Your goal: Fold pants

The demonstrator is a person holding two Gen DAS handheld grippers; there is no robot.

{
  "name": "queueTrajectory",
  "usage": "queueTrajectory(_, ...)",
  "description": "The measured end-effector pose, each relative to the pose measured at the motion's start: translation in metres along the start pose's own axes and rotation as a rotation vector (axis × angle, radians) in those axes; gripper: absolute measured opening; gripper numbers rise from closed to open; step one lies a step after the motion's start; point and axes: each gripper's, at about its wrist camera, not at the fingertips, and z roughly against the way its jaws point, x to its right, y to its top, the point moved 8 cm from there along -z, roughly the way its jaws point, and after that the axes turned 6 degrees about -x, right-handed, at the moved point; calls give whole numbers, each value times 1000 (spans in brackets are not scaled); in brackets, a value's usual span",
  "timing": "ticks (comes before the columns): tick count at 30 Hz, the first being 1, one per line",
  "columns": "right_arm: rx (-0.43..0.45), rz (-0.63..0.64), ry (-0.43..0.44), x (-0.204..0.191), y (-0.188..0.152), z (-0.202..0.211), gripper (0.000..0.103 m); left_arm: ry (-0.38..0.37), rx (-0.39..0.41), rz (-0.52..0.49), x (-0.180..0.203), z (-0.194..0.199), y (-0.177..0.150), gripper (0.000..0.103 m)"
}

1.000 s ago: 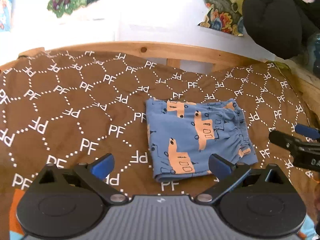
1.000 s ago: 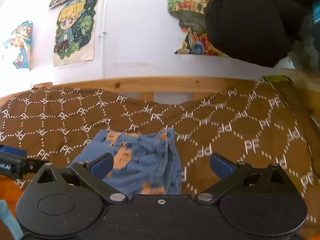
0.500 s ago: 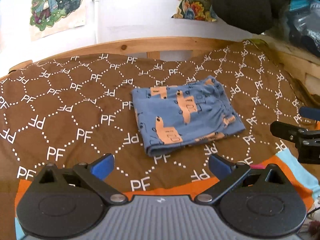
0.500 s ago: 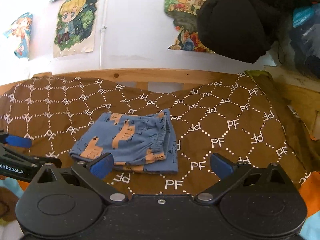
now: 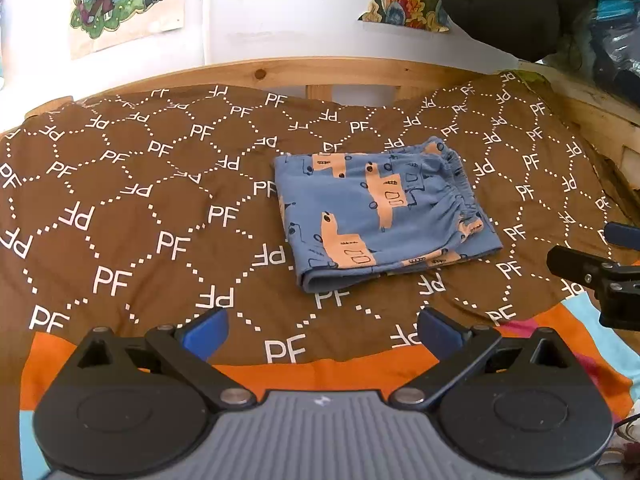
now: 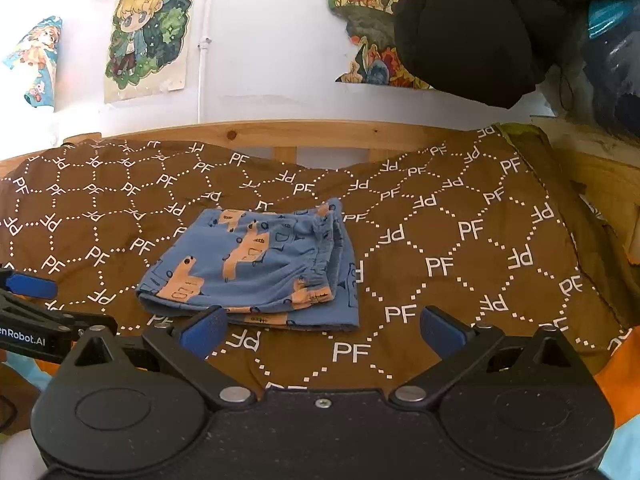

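Here the pants (image 5: pixel 380 208) lie folded into a compact blue bundle with orange vehicle prints, resting on the brown blanket (image 5: pixel 160 200) that carries a white dotted pattern and "PF" letters. The gathered elastic waistband sits on the bundle's right side in the left wrist view, and the folded edge faces the cameras. In the right wrist view the pants (image 6: pixel 256 268) sit left of centre, with a lower layer of cloth sticking out past the waistband on the right.

The left tongs (image 5: pixel 322 326) stand released, their blue-tipped fingers (image 5: pixel 206 330) spread wide and empty, hovering over the blanket's near edge, apart from the pants. The right tongs (image 6: pixel 320 326) are likewise released and hold nothing; in that view their left blue fingertip overlaps the near edge of the bundle, though whether it touches the cloth cannot be told. Each camera also catches the other tool at the frame's side: the right tongs (image 5: pixel 600 268) at the right edge, the left tongs (image 6: pixel 32 300) at the left edge.

Beneath the blanket an orange and light blue cover (image 5: pixel 340 372) shows along the near side. A wooden bed frame (image 6: pixel 300 132) runs behind, in front of a white wall with posters (image 6: pixel 150 28). A dark garment (image 6: pixel 472 28) hangs at upper right.
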Motion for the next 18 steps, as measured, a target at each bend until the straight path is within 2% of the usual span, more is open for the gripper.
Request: queueTrajectory(18, -6, 4, -3, 1, 0, 0, 102, -2, 3, -6, 3, 0, -1, 103)
